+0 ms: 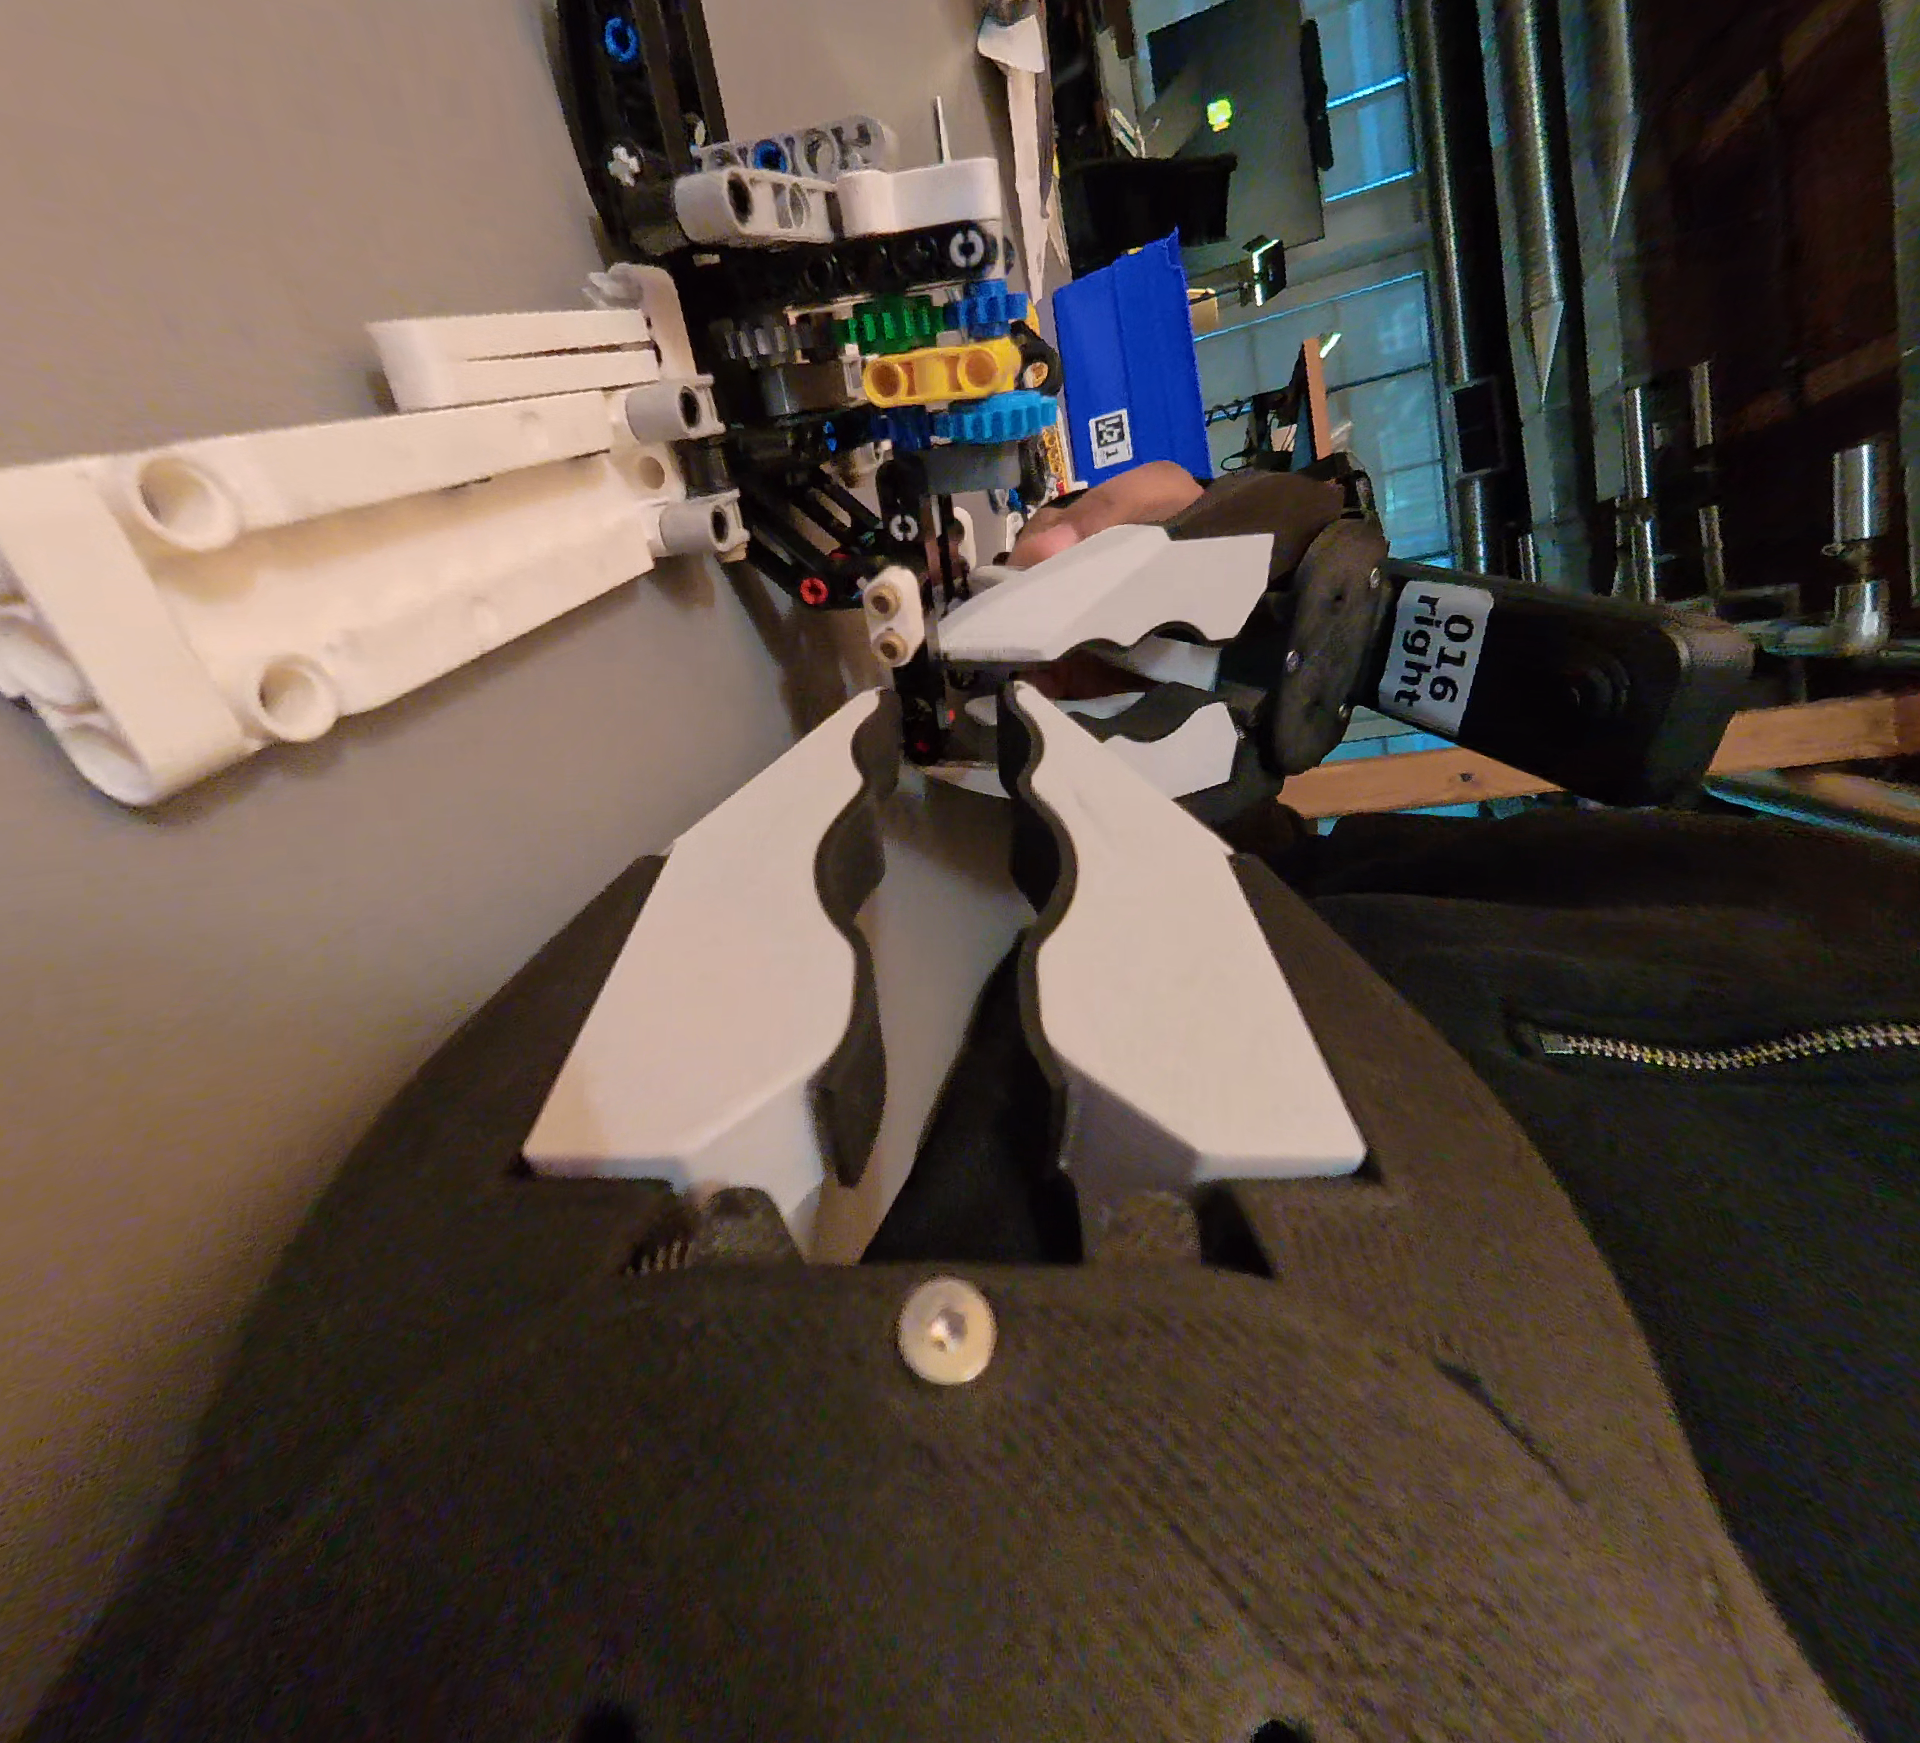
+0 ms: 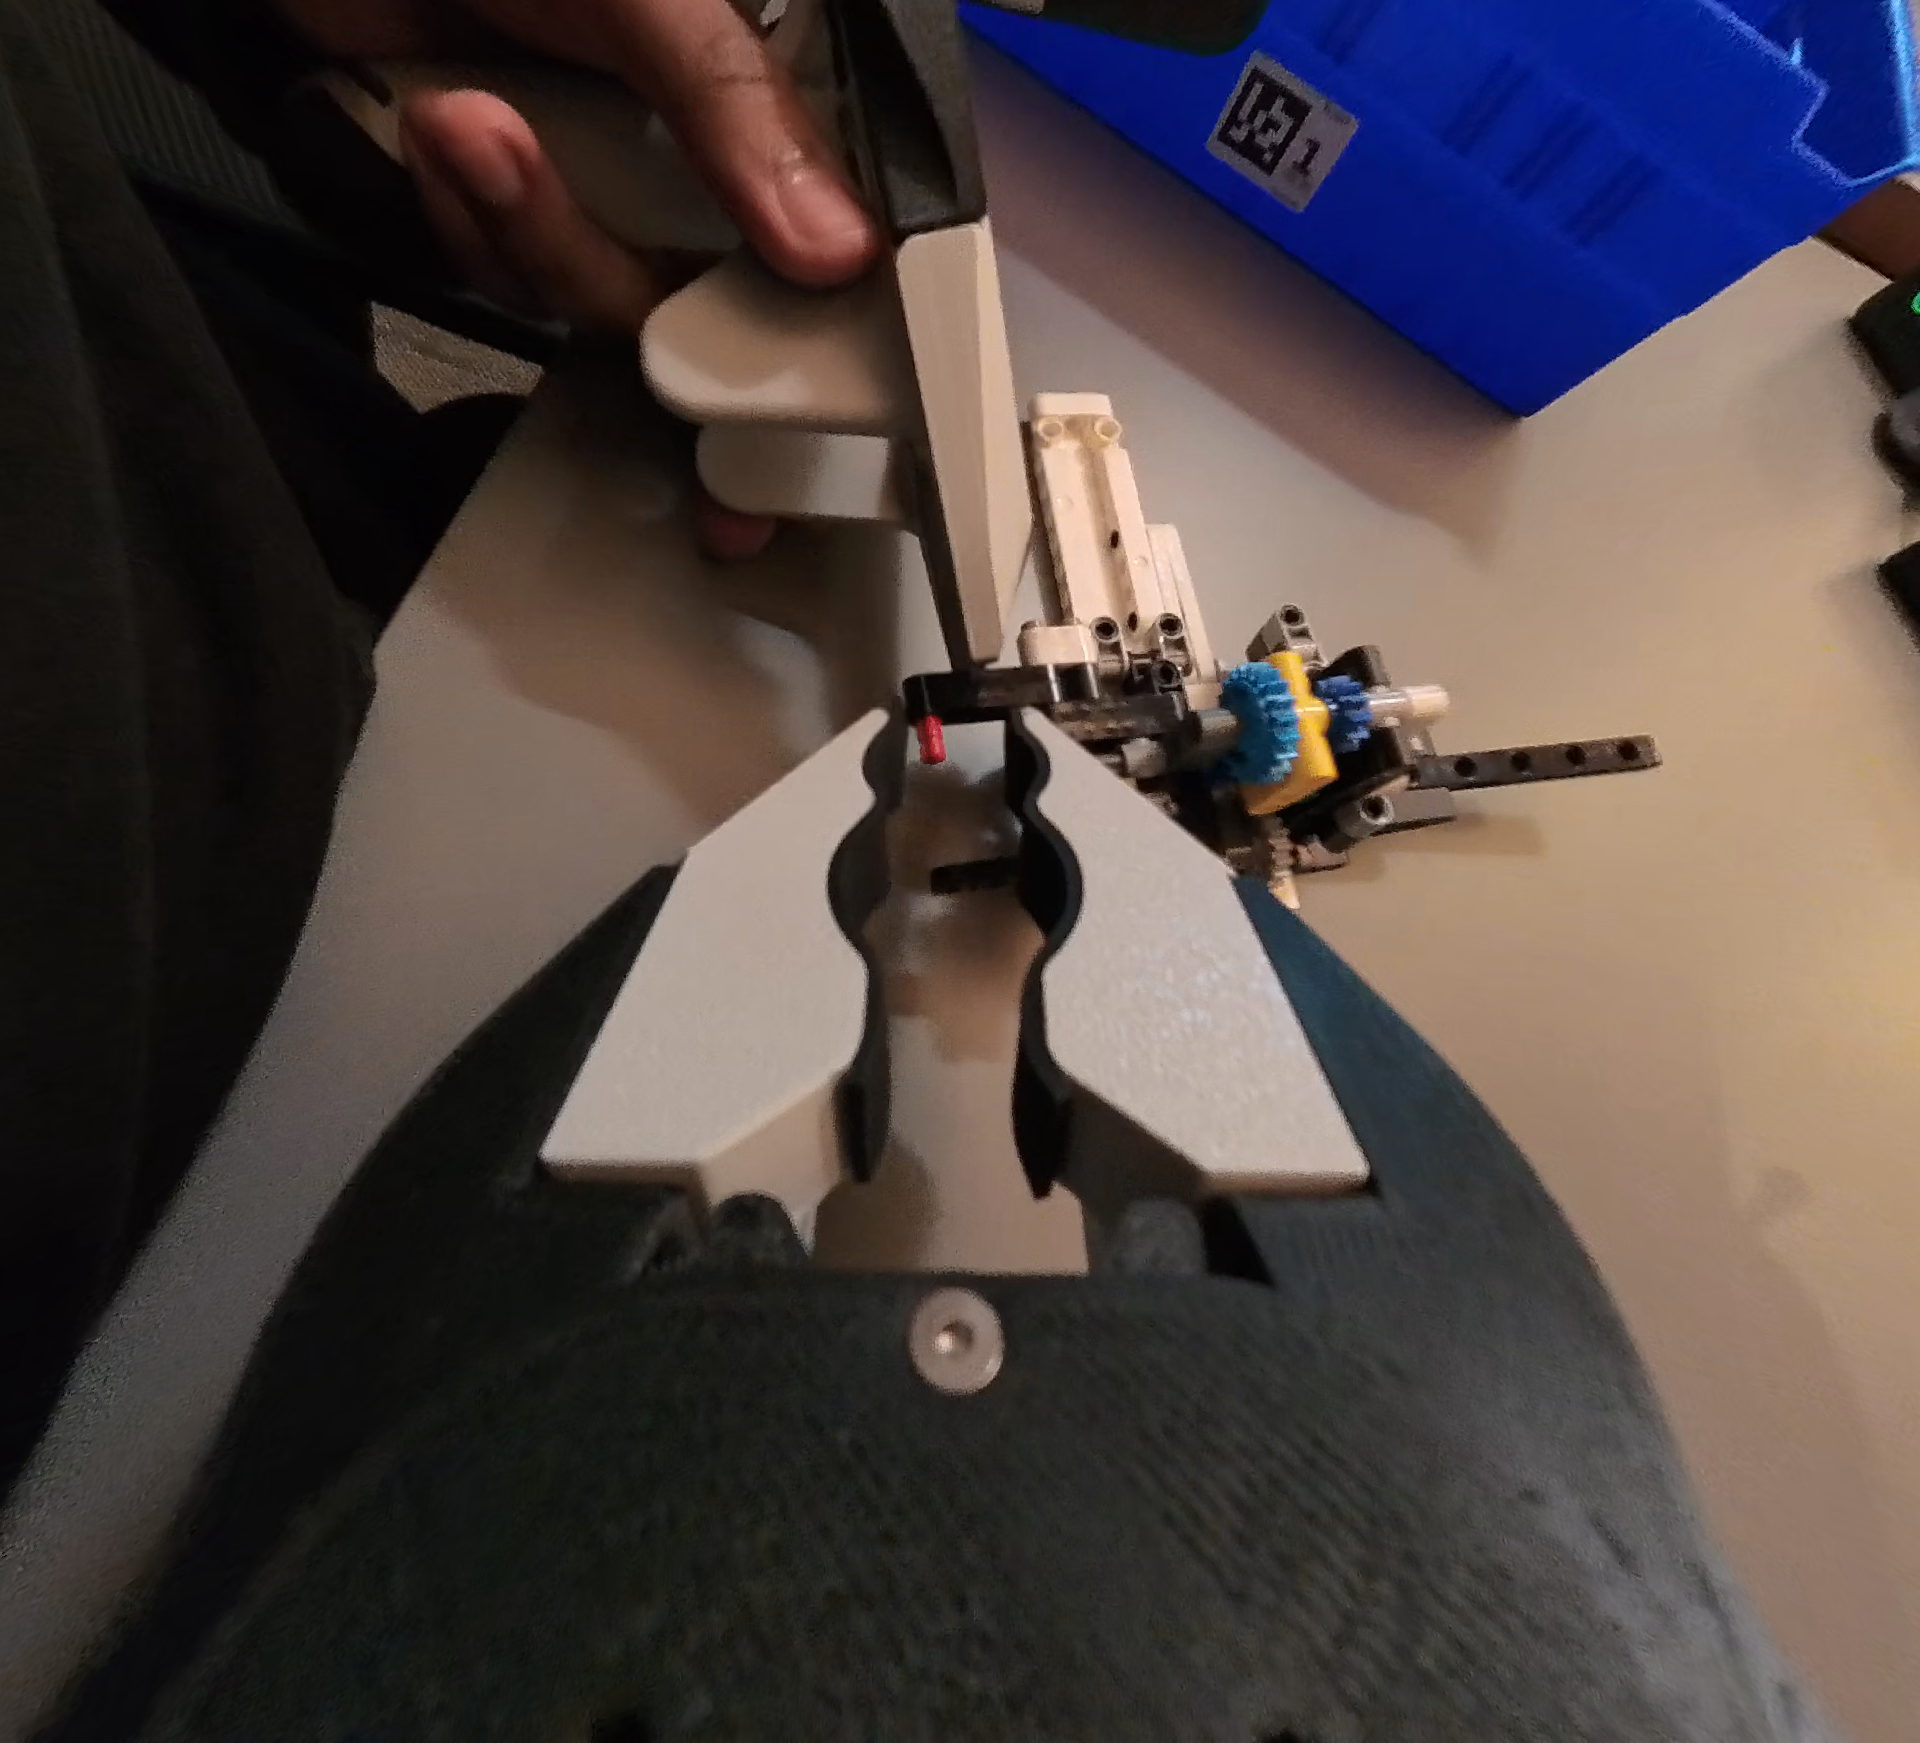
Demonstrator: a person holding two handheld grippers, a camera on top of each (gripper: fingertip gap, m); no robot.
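A grey table (image 2: 1455,1070) carries everything. A blue plastic bin (image 2: 1507,135) with a square coded sticker stands well behind the toy-brick gear model (image 2: 1278,737), out of the way of both tools. The model, a cluster of black beams, white panels, and blue, green and yellow gears, lies flat on the table, which seems to keep it steady while it is approached from two sides.

The left gripper (image 1: 951,717), held in a hand (image 2: 582,31), comes down steeply onto the model's near end. The right gripper (image 2: 951,737) comes in low from the side, so the two meet at right angles without blocking each other.

Both reach the thin black beam (image 2: 1039,685) sticking out of the model toward the table edge. The left jaws are spread and straddle it: one pad lies against the beam and the other stands clear. The right jaws are also spread, their tips just short of the beam, with the small red pin (image 2: 930,743) at the beam's end between them and untouched.
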